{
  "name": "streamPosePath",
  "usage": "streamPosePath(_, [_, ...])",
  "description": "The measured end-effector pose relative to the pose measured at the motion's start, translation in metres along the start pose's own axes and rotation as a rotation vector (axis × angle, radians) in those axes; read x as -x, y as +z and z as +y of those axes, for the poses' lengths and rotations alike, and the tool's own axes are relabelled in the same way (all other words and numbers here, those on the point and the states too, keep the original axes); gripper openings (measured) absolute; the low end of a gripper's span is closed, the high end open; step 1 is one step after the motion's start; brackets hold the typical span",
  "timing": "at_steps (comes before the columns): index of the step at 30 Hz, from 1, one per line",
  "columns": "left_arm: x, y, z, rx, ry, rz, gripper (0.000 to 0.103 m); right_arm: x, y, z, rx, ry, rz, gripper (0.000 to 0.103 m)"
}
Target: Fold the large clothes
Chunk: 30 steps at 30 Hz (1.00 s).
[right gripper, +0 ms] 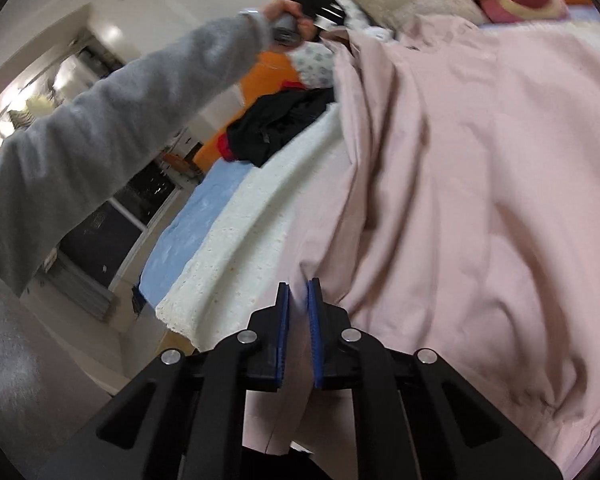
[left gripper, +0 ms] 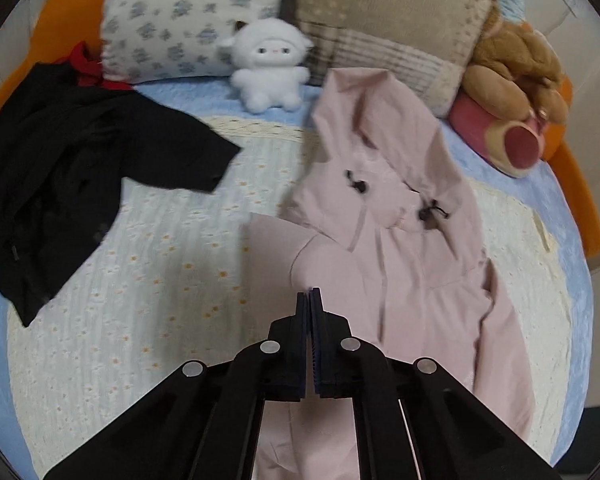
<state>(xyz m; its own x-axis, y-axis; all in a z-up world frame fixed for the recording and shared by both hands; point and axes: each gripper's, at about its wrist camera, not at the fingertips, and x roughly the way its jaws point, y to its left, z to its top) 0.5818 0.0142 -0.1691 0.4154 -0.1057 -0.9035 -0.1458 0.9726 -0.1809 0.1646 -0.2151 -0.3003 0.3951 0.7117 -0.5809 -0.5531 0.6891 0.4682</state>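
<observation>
Left wrist view: the pink hooded jacket [left gripper: 384, 216] is seen spread on the bed [left gripper: 148, 248], hood toward the pillows. The left tongs [left gripper: 309, 300] are pressed together over the jacket's near sleeve fold; whether any cloth is pinched between them cannot be told. A black garment [left gripper: 72, 168] is found crumpled to the left of the jacket, well apart from it. A white plush lamb [left gripper: 269, 65] is noted beyond the jacket's hood, against a floral pillow [left gripper: 188, 12] and a beige patchwork pillow [left gripper: 384, 28]. A brown and pink plush bear [left gripper: 516, 92] is noted to the right of the hood.

Right wrist view: the right tongs [right gripper: 298, 296] are seen nearly closed, with a fold of the jacket's [right gripper: 460, 184] near edge clamped between the blue pads [right gripper: 313, 320]. The left hand [right gripper: 288, 16], in a grey sleeve, is observed above the jacket's far end.
</observation>
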Motion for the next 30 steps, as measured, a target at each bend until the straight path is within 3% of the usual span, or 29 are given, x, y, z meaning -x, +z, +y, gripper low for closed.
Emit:
streamPosePath(3, [-0.010, -0.002, -0.025, -0.029, -0.041, 0.003, 0.007, 0.002, -0.011, -0.015, -0.019, -0.069, 0.023, 0.011])
streamPosePath(5, [-0.025, -0.003, -0.047, -0.044, -0.062, 0.016, 0.007, 0.008, -0.009, -0.021, -0.035, -0.052, 0.041, 0.014])
streamPosePath(7, [-0.036, -0.003, -0.065, -0.067, -0.062, 0.025, 0.007, 0.019, 0.006, -0.021, -0.032, -0.040, 0.044, 0.029])
streamPosePath(8, [-0.040, -0.003, -0.070, -0.074, -0.068, 0.028, 0.007, 0.025, 0.017, -0.021, -0.018, -0.041, 0.036, 0.044])
streamPosePath(14, [-0.039, 0.000, -0.053, -0.011, -0.171, 0.019, 0.006, 0.039, 0.148, -0.037, 0.124, -0.106, -0.124, 0.051])
streamPosePath(16, [-0.032, 0.002, -0.042, 0.018, -0.235, 0.008, 0.006, 0.024, 0.197, -0.058, 0.100, -0.096, -0.176, 0.049])
streamPosePath(18, [-0.027, 0.003, -0.039, 0.015, -0.249, -0.003, 0.006, -0.002, 0.244, -0.080, 0.086, -0.222, -0.243, 0.032])
streamPosePath(20, [-0.025, 0.002, -0.040, -0.006, -0.246, 0.008, 0.006, -0.032, 0.270, -0.105, 0.046, -0.315, -0.214, 0.030])
streamPosePath(23, [-0.028, -0.013, -0.046, -0.042, -0.263, 0.080, 0.007, -0.056, 0.268, -0.134, -0.149, -0.142, -0.155, 0.028])
streamPosePath(25, [-0.025, -0.029, -0.059, -0.138, -0.213, 0.083, 0.017, -0.060, 0.256, -0.130, -0.134, -0.099, -0.150, 0.030])
streamPosePath(26, [-0.024, -0.036, -0.065, -0.185, -0.173, 0.071, 0.028, -0.060, 0.252, -0.128, -0.132, -0.075, -0.140, 0.039])
streamPosePath(27, [-0.025, -0.041, -0.069, -0.214, -0.147, 0.064, 0.033, -0.061, 0.247, -0.127, -0.130, -0.056, -0.125, 0.056])
streamPosePath(30, [-0.032, -0.050, -0.086, -0.319, 0.041, 0.008, 0.041, -0.068, 0.242, -0.105, -0.024, -0.145, -0.095, 0.063])
